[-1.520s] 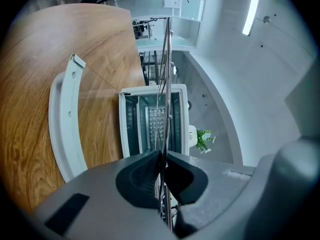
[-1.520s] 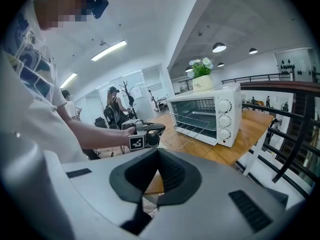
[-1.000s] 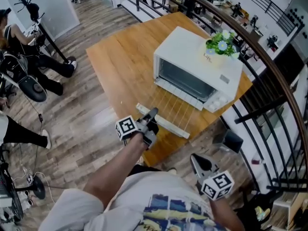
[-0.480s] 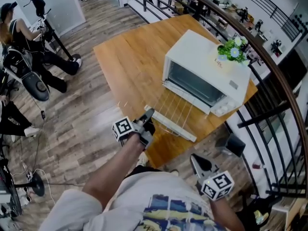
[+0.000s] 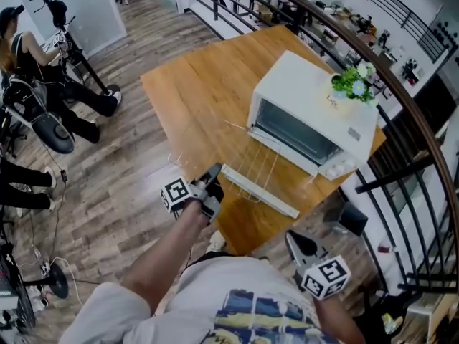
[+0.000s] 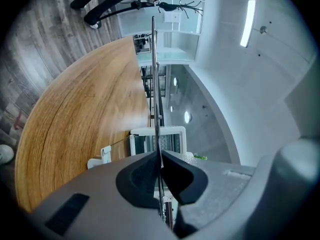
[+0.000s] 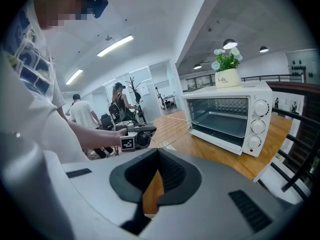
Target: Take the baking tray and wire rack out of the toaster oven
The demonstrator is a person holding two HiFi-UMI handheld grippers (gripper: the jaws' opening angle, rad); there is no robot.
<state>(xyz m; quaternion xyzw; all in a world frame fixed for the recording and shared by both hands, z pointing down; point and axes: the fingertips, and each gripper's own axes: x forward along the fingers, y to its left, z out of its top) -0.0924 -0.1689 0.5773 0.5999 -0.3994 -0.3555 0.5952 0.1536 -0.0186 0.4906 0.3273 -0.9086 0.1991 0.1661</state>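
Observation:
A white toaster oven point(image 5: 308, 113) stands on the wooden table point(image 5: 193, 99) with its door point(image 5: 259, 190) folded down. My left gripper point(image 5: 209, 183) is shut on the near edge of the thin wire rack point(image 5: 252, 169), held level over the table left of the door. In the left gripper view the rack point(image 6: 155, 79) runs edge-on from between the pads of that gripper point(image 6: 159, 154). The right gripper view shows the baking tray point(image 7: 226, 122) inside the oven point(image 7: 227, 116), and the rack point(image 7: 175, 130) outside it. My right gripper point(image 5: 298, 244) is shut on nothing, low beside my body.
A potted plant point(image 5: 353, 84) sits on top of the oven. A dark metal railing point(image 5: 401, 156) curves behind and right of the table. People and office chairs point(image 5: 43, 120) are on the wooden floor to the left.
My left gripper has drawn back leftward from the oven with the rack in it, so the rack sits farther out. The right gripper has barely shifted.

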